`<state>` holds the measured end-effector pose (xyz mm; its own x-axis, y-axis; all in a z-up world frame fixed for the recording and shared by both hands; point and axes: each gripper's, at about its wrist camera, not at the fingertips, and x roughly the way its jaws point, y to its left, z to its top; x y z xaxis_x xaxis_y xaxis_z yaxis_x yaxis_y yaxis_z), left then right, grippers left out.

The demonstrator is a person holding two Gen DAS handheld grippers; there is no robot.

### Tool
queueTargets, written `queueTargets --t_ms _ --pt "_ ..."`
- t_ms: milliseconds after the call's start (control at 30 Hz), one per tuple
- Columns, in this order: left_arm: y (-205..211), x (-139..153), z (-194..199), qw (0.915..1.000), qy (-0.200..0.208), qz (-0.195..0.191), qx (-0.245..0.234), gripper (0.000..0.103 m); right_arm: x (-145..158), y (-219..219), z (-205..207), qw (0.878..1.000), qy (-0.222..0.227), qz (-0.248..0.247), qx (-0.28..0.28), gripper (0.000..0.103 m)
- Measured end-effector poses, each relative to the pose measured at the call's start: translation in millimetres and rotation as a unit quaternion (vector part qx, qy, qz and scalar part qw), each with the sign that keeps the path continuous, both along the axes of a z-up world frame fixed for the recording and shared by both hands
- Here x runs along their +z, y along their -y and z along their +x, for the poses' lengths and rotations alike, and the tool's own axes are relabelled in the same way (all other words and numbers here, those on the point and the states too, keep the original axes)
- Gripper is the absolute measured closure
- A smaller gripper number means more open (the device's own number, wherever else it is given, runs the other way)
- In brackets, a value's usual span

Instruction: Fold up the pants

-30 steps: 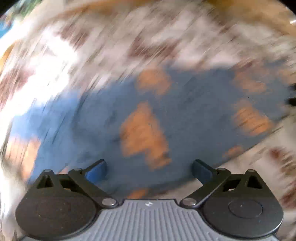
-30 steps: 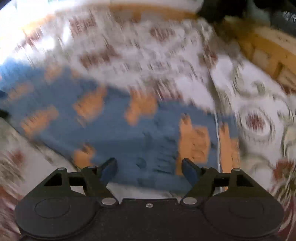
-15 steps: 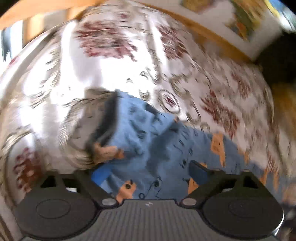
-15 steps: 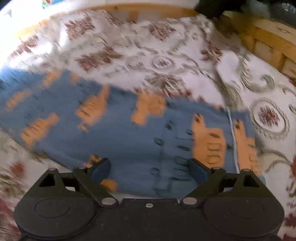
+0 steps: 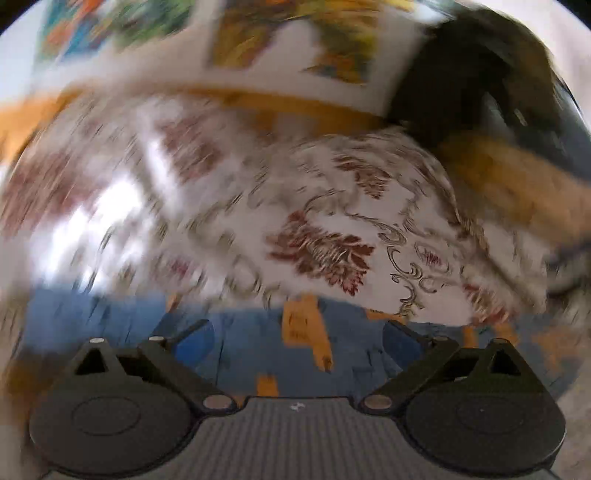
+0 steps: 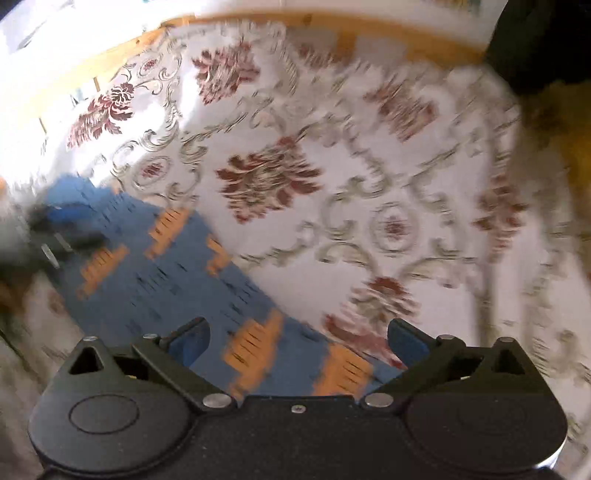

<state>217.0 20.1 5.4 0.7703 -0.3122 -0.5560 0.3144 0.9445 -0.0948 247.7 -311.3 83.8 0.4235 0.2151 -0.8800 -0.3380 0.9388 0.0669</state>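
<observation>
Blue pants (image 5: 258, 350) with orange patches lie flat on a white bedspread with dark red flowers. In the left wrist view they fill the bottom strip just beyond my left gripper (image 5: 297, 341), which stands open above them with nothing between its fingers. In the right wrist view the pants (image 6: 166, 280) run from the left edge down under my right gripper (image 6: 299, 341), also open and holding nothing. The other gripper (image 6: 55, 236) shows as a dark blur at the far left over the cloth. Both views are blurred by motion.
The flowered bedspread (image 6: 332, 177) covers the surface beyond the pants. A wooden frame (image 6: 332, 26) runs along its far edge. Bright pictures (image 5: 295, 33) hang on the wall behind. A dark object (image 5: 480, 74) sits at the upper right.
Both grippers have swung upward and away, so the pants now sit lower in each view and more bedspread and wall show. Both stay open.
</observation>
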Motion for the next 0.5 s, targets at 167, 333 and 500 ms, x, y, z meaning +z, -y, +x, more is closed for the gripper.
queueTargets --t_ms 167,333,500 --pt "4 -37 9 0.9985 -0.029 -0.007 -0.047 0.003 -14 -52 85 0.993 -0.056 0.090 0.047 0.004" --pt "-8 -56 18 0.9959 -0.078 -0.028 -0.037 0.003 -57 -97 133 0.981 -0.086 0.161 0.072 0.019" --pt "0 -62 13 0.9968 -0.062 0.014 -0.048 0.003 -95 -132 155 0.976 -0.106 0.154 0.114 0.043"
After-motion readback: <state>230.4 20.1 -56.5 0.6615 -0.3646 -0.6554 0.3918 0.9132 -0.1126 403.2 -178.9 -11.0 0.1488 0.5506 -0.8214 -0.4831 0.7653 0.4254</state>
